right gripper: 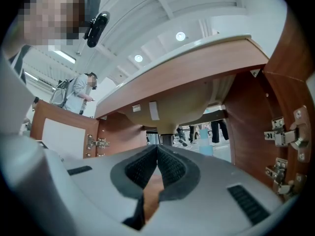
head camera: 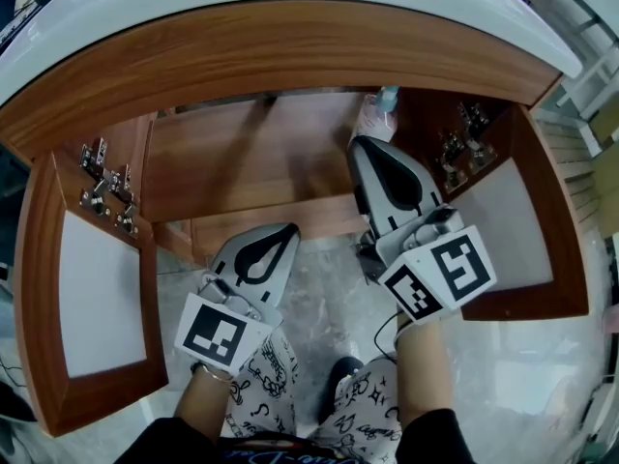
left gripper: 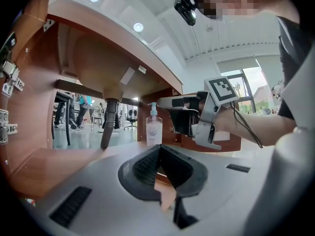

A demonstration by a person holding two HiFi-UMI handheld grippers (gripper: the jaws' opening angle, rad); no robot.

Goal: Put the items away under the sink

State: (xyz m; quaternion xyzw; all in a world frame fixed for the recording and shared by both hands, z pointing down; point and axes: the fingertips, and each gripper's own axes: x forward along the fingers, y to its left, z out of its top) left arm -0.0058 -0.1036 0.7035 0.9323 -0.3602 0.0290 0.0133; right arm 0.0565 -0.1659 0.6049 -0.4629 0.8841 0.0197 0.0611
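pump bottle (left gripper: pixel 153 128) stands upright, pump on top; left gripper (left gripper: pixel 158 147) and right gripper (right gripper: pixel 157 148) closed, empty.

The right tool (head camera: pixel 368 148) hides most of the pump bottle (head camera: pixel 386 101) in the head view. The print on its label is too small to read.

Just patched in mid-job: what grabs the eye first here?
The brown wooden under-sink cabinet stands open, both doors swung wide. A clear plastic pump bottle stands at its back right. The left claw and right claw are shut and empty, the right one close to the bottle.
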